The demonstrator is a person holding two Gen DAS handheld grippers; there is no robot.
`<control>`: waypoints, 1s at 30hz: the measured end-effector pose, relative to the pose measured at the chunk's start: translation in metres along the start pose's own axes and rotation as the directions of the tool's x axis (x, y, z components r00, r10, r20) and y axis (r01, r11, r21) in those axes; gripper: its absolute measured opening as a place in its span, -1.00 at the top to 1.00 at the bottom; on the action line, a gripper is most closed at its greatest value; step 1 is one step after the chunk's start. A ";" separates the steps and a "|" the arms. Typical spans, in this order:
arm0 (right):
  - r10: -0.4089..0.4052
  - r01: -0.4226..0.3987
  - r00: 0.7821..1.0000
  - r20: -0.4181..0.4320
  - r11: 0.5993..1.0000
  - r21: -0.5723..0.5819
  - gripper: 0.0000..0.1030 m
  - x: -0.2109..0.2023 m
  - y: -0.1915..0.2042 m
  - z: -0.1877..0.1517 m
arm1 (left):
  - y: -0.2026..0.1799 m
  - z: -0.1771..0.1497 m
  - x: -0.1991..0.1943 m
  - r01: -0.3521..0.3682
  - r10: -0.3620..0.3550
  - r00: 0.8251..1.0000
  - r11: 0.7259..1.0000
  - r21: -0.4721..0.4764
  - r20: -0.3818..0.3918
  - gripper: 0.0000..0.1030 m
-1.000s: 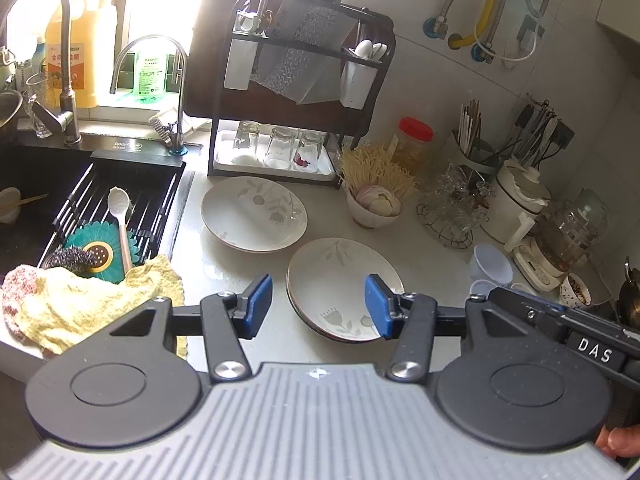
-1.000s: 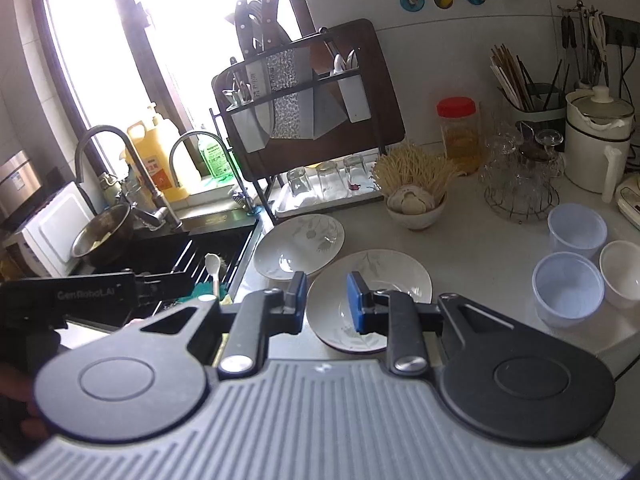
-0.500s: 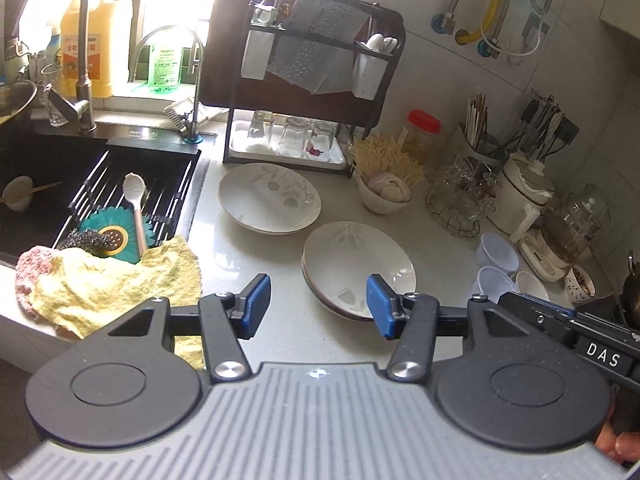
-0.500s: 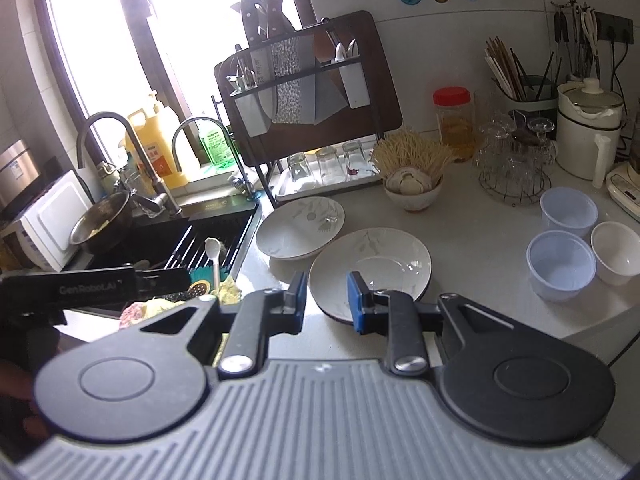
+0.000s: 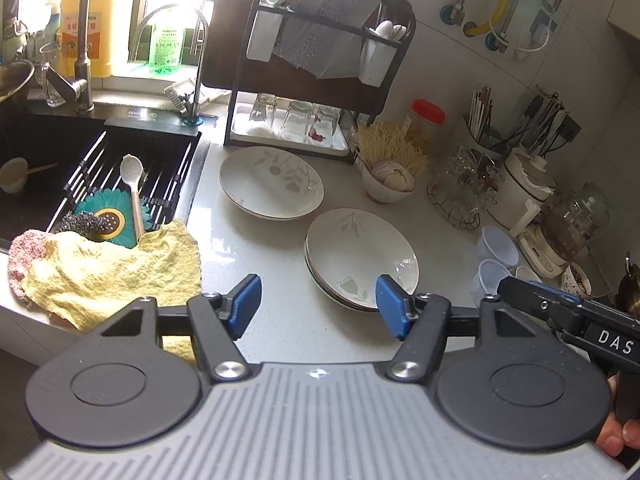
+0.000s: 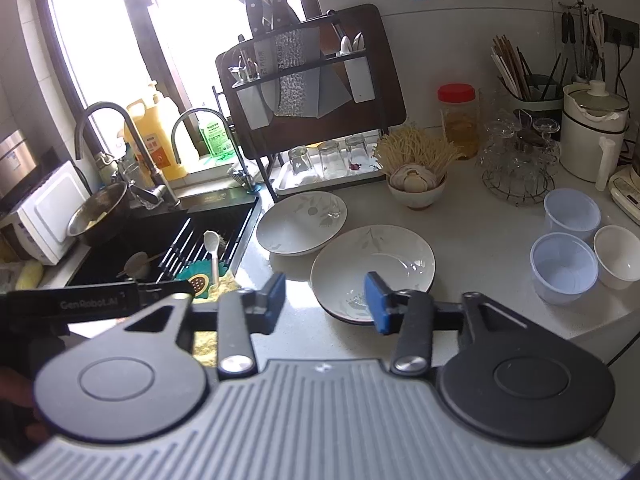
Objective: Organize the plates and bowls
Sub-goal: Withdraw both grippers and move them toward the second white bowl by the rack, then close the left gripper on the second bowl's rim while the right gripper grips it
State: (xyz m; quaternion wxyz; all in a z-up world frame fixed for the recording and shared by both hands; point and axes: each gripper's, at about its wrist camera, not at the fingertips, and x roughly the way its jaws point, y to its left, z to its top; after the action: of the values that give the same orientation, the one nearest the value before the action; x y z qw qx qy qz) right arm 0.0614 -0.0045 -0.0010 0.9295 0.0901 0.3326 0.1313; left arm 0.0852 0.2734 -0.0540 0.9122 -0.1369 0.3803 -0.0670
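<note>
Two white leaf-patterned plates sit on the counter. The far plate (image 5: 271, 182) (image 6: 301, 221) lies by the dish rack. The near one (image 5: 360, 256) (image 6: 372, 266) looks like a stack of two. Two pale blue plastic bowls (image 6: 564, 266) (image 6: 572, 213) and a small white bowl (image 6: 618, 254) stand at the right. My left gripper (image 5: 318, 308) is open and empty, above the counter's front edge, left of the near plate. My right gripper (image 6: 325, 300) is open and empty, just before the near plate's front rim.
A black sink (image 5: 48, 160) with a rack, spoon and scrubbers is at left, a yellow cloth (image 5: 108, 268) on its edge. A dish rack (image 5: 312, 80) with glasses stands behind. A bowl of garlic (image 6: 416, 192), glass stand (image 6: 516, 168), jar and kettle (image 6: 592, 132) crowd the back right.
Both grippers have drawn back from the plates and risen a little. My right gripper's jaws have opened wider. The plates have not moved.
</note>
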 end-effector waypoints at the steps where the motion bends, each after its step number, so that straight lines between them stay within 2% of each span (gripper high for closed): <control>1: -0.001 0.001 1.000 -0.004 1.000 0.002 -0.05 0.003 -0.001 0.002 | 0.001 0.002 0.003 -0.001 0.001 1.000 1.000 -0.003 -0.006 -0.35; 4: -0.002 0.002 1.000 -0.016 1.000 0.012 -0.06 0.015 -0.004 0.008 | 0.005 0.008 0.014 -0.009 0.009 1.000 1.000 -0.008 -0.017 -0.41; 7: 0.019 -0.019 1.000 -0.019 1.000 0.019 -0.25 0.029 -0.007 0.015 | 0.009 0.018 0.025 -0.022 0.022 1.000 1.000 -0.010 -0.021 -0.46; 13: 0.059 -0.058 0.998 -0.034 0.998 0.013 -0.23 0.064 -0.008 0.038 | 0.020 0.047 0.056 -0.044 0.042 0.998 0.999 -0.030 -0.037 -0.48; 21: 0.060 -0.059 0.996 -0.067 0.998 0.020 -0.23 0.125 -0.024 0.071 | 0.033 0.093 0.113 -0.072 0.070 0.996 0.997 -0.034 -0.055 -0.48; 26: 0.067 -0.065 0.993 -0.096 0.998 0.025 -0.30 0.167 -0.033 0.084 | 0.043 0.114 0.152 -0.090 0.086 0.993 0.995 -0.050 -0.077 -0.53; 28: 0.077 -0.073 0.990 -0.115 0.997 0.034 -0.32 0.183 -0.037 0.089 | 0.047 0.121 0.166 -0.094 0.089 0.992 0.994 -0.060 -0.090 -0.61; 30: 0.093 -0.089 0.989 -0.118 0.995 0.041 -0.78 0.198 -0.040 0.092 | 0.052 0.126 0.179 -0.089 0.082 0.992 0.994 -0.061 -0.098 -0.66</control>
State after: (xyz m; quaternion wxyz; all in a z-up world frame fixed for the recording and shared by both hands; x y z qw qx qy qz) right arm 0.2747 0.0107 -0.0585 0.8992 0.1137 0.3855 0.1730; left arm 0.3016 0.3080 -0.1056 0.8902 -0.1469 0.4307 -0.0218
